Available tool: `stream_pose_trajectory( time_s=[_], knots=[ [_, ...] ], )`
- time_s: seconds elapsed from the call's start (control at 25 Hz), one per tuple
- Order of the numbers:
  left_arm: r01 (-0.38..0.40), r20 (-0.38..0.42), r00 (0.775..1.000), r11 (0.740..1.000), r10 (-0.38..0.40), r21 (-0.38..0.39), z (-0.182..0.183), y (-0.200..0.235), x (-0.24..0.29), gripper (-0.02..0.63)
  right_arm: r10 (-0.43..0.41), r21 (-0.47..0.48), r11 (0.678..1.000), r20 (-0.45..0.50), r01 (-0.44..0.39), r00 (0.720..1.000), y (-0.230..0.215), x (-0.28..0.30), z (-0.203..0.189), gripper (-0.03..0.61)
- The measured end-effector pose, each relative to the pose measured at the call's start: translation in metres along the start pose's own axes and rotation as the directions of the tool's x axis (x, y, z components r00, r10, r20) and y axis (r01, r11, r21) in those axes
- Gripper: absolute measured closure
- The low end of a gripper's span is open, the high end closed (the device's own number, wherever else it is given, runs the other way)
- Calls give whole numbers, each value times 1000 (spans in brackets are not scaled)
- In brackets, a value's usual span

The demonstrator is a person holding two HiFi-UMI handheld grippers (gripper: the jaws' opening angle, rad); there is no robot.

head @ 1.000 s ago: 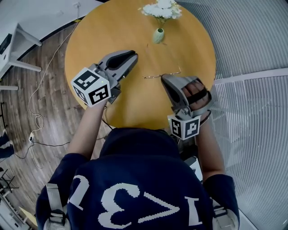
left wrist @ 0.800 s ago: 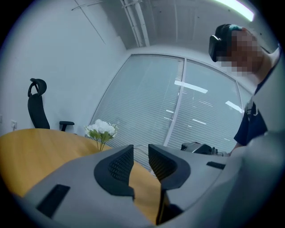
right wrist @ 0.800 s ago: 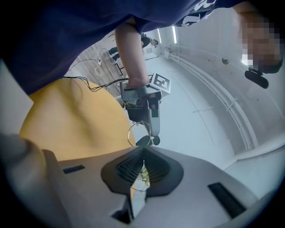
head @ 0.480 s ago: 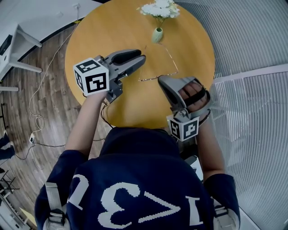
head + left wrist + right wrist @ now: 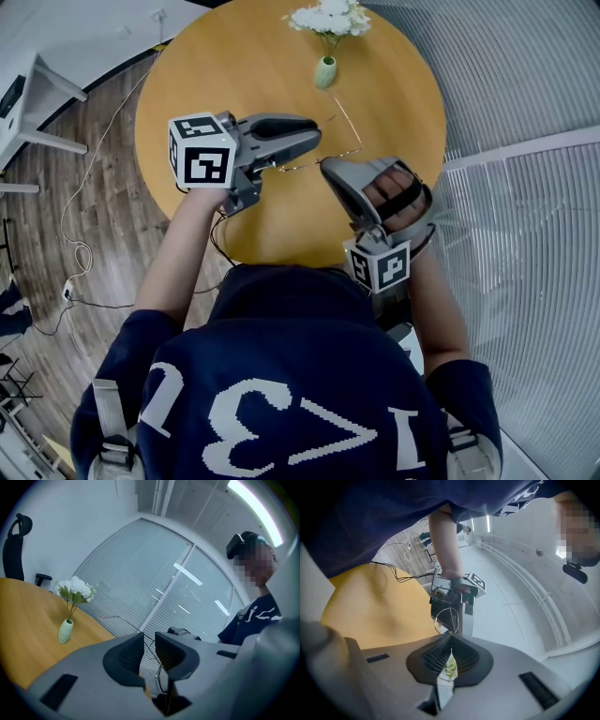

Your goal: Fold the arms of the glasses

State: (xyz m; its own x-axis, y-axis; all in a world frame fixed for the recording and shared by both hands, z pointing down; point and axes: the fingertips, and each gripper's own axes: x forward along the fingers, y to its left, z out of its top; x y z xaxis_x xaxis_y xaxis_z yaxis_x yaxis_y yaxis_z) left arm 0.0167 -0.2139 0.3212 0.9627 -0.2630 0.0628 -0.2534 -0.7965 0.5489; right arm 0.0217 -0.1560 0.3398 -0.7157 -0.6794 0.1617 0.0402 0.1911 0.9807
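Note:
The thin wire glasses (image 5: 342, 155) hang over the round wooden table (image 5: 234, 66). One arm (image 5: 348, 119) sticks out toward the vase. My right gripper (image 5: 326, 169) is shut on the frame, and a lens ring (image 5: 446, 612) shows just past its tips (image 5: 451, 637). My left gripper (image 5: 317, 141) points level at the glasses from the left. Its jaws have just been closing. A narrow gap is still between them (image 5: 149, 644), and the wire of the glasses (image 5: 122, 619) runs through that gap without being pinched.
A small pale green vase (image 5: 325, 72) with white flowers stands at the table's far edge, also seen in the left gripper view (image 5: 65, 631). A cable lies on the wood floor at the left (image 5: 80, 246). A slatted blind wall (image 5: 525, 84) is at the right.
My left gripper has swung right, toward the glasses, and rolled. One arm of the glasses now stands out toward the vase. My right gripper has drifted slightly left with the frame.

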Motion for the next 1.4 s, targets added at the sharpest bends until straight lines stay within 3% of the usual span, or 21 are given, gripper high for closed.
stream_pose_trajectory(
  time_s=[0.24,0.4,0.52,0.64,0.72,0.84,0.92,1.04,1.24,1.4],
  knots=[
    [71,-68,995,997,-71,5,-9,-11,15,534,1,-16,1000,20,-1,1000,-2,0,3,551],
    [165,-50,984,983,-169,-77,-6,-23,21,535,-1,-28,1000,35,2,999,-6,-1,6,551],
    [171,-37,984,982,-174,-76,-3,-24,22,534,3,-29,1000,38,-1,999,-7,-2,7,551],
    [73,27,997,997,-73,-8,10,-9,16,535,3,-24,1000,36,-3,999,-5,-3,6,551],
    [-52,87,995,997,47,55,23,11,5,534,3,-22,1000,38,-3,999,-4,-3,7,551],
    [-254,131,963,956,236,144,40,43,-13,476,6,-21,1000,43,-5,999,-8,-3,9,551],
    [-310,115,949,934,293,179,47,55,-17,429,9,-22,1000,48,-8,999,-13,-4,11,551],
    [-287,66,958,939,280,187,43,62,-11,396,12,-26,1000,61,-11,998,-13,-6,17,551],
    [-128,-4,991,975,131,182,21,60,6,391,17,-33,999,74,-15,997,6,-8,22,551],
    [-60,-43,997,977,70,206,13,53,7,391,21,-25,1000,60,-19,998,8,-10,17,551]
  ],
)
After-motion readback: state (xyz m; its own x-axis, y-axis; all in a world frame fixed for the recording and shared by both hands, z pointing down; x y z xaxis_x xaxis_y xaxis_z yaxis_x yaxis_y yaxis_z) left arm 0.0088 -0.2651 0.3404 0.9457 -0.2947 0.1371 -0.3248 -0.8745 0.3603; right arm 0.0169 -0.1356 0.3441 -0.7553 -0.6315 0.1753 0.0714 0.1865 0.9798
